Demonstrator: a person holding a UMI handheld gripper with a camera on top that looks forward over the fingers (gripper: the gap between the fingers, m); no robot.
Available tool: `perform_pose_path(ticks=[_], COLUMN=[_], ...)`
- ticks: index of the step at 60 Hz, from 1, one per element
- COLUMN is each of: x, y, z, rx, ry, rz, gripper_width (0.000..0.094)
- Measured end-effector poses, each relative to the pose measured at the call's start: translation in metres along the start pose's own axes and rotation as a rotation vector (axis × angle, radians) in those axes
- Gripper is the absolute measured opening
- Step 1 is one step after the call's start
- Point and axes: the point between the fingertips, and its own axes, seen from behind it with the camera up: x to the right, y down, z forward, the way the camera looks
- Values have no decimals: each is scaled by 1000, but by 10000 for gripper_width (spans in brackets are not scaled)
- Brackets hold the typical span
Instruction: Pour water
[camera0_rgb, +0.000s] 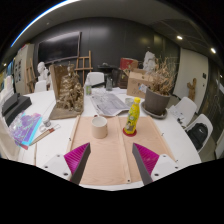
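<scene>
one white cup (99, 127), one yellow bottle (131, 117), one potted plant (157, 97).

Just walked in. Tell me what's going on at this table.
A person is holding a handheld gripper over a tan mat on a white table. Its fingers are open and hold nothing. Just ahead of them stand a white cup and, to its right, a yellow bottle, both upright on the mat and apart from each other. Neither is touched, so no pouring has started. Beyond them the table is cluttered: a potted plant, boxes and papers.
</scene>
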Motion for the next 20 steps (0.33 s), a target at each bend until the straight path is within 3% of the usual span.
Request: perform_pose_path(ticks=[20], x=[-12], y=[13], z=[-12], rx=[-15], ry=[0], rz=[-30], gripper_width=[859])
